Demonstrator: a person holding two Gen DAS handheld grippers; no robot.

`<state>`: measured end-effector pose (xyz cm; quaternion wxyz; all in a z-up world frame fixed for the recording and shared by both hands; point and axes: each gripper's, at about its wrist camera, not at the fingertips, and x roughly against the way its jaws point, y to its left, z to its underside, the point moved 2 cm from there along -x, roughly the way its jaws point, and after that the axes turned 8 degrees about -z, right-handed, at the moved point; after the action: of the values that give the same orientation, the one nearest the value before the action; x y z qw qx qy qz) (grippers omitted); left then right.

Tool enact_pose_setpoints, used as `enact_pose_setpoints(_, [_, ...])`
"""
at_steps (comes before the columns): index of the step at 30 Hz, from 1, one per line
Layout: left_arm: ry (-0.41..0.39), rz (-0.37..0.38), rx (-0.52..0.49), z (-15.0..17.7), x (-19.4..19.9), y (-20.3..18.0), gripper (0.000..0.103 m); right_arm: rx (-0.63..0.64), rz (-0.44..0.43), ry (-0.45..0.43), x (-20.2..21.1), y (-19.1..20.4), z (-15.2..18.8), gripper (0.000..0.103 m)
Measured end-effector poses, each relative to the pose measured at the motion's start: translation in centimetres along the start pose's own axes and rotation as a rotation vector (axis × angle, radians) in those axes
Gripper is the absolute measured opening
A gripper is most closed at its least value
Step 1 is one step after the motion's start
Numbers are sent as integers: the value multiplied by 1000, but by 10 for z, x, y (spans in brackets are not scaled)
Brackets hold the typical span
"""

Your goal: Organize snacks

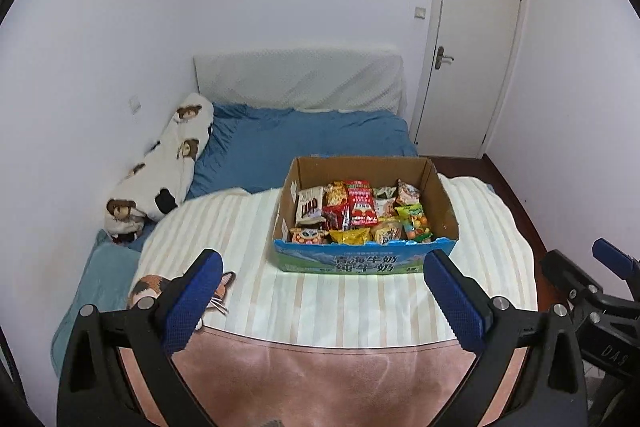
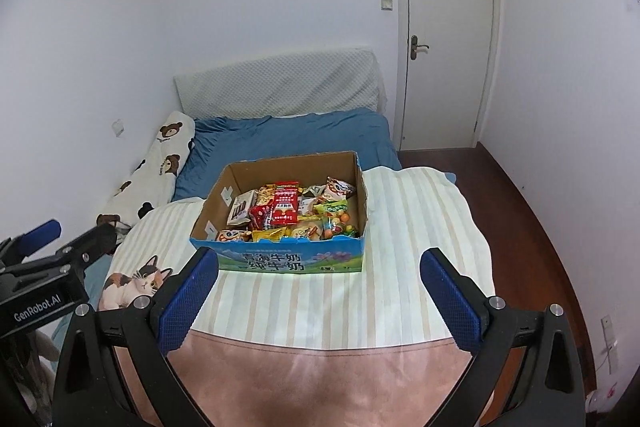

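An open cardboard milk box (image 1: 442,195) (image 2: 216,199) stands on a striped blanket on the bed. It holds several snack packs, among them a red pack (image 1: 362,205) (image 2: 286,205), a yellow pack (image 1: 352,235) and a white-brown biscuit box (image 1: 310,203) (image 2: 242,209). My left gripper (image 1: 322,267) is open and empty, held in front of the box and short of it. My right gripper (image 2: 320,267) is open and empty, also just in front of the box. The right gripper shows at the left wrist view's right edge (image 1: 580,271).
The striped blanket (image 1: 240,227) (image 2: 420,227) covers the near bed, with a cat print (image 2: 136,283) at its left. A bear-print pillow (image 1: 168,163) lies along the left wall. A blue sheet (image 1: 304,135), a white headboard pad (image 1: 300,79) and a closed door (image 2: 444,39) are behind.
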<state>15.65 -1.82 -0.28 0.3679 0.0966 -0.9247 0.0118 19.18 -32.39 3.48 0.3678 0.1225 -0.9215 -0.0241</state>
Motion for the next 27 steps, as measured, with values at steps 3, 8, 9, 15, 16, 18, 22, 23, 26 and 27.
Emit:
enact_pose_setpoints(3, [38, -6, 3, 0, -22, -1, 103, -4, 22, 11, -17, -6, -3, 103])
enact_pose_setpoints(8, [64, -37, -4, -2, -56, -4, 103, -1, 61, 21, -46, -13, -8, 103])
enact_pose_setpoints(9, [69, -37, -6, -3, -62, -5, 103, 2, 66, 27, -51, -14, -9, 103])
enact_pose_setpoints(15, [93, -60, -31, -10, -99, -12, 103, 8, 92, 53, -91, -18, -17, 103])
enact_pose_setpoints(16, [93, -62, -35, -11, -103, -13, 103, 5, 90, 60, -97, -18, -18, 103])
enact_pose_setpoints(18, [99, -69, -48, -13, -110, -16, 103, 4, 98, 69, -108, -19, -20, 103])
enact_pose_setpoints(22, [106, -71, -62, -15, -121, -21, 103, -3, 93, 93, -128, -18, -20, 103])
enact_pose_setpoints(23, [105, -74, -64, -16, -122, -21, 103, -6, 93, 97, -132, -18, -20, 103])
enact_pose_setpoints(26, [104, -71, -69, -18, -125, -23, 103, -14, 89, 109, -143, -18, -20, 103])
enact_pose_setpoints(27, [105, -70, -71, -18, -125, -24, 103, -17, 91, 111, -145, -18, -20, 103])
